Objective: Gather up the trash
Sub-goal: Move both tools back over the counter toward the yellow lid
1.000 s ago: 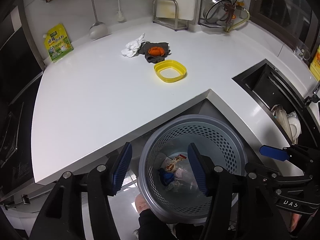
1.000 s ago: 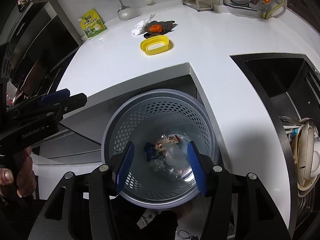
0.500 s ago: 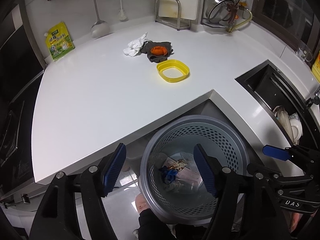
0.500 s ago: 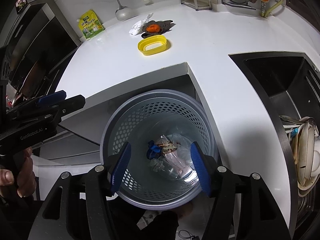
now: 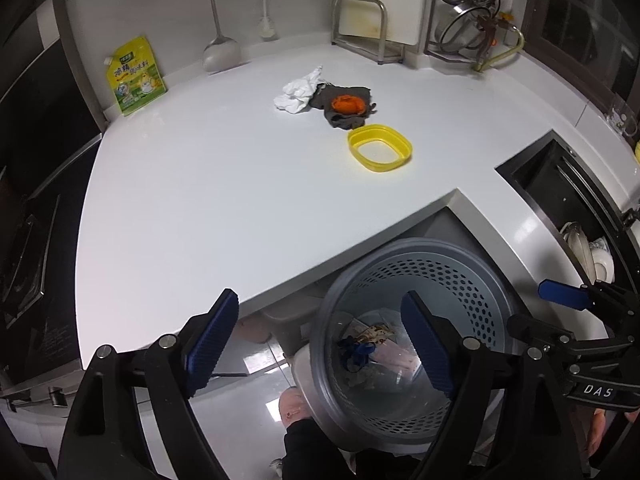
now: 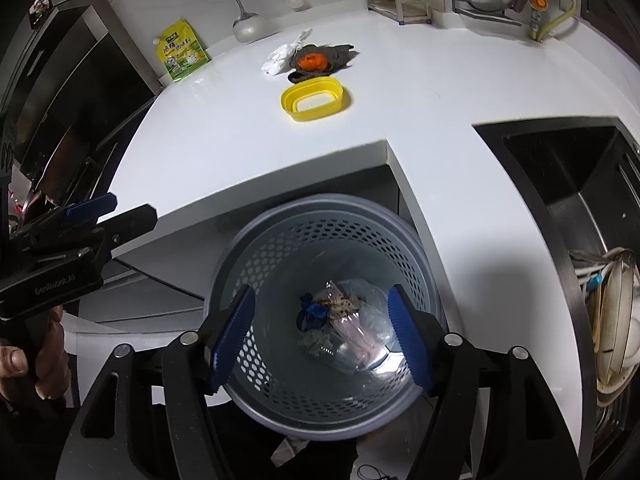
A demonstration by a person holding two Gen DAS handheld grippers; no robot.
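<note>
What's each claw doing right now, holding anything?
Left claw: jaws opening, holding nothing, over the bin.
Right claw: jaws opening, holding nothing; the trash lies in the bin below.

Trash (image 6: 340,320) in bin (image 6: 280,240); bin below counter (image 6: 400,92) edge.

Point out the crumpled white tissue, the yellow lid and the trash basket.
crumpled white tissue (image 5: 297,93): left wrist view, middle of the wad.
yellow lid (image 5: 403,145): left wrist view, right side of its raised rim.
trash basket (image 6: 280,252): right wrist view, perforated inner wall, upper left.
</note>
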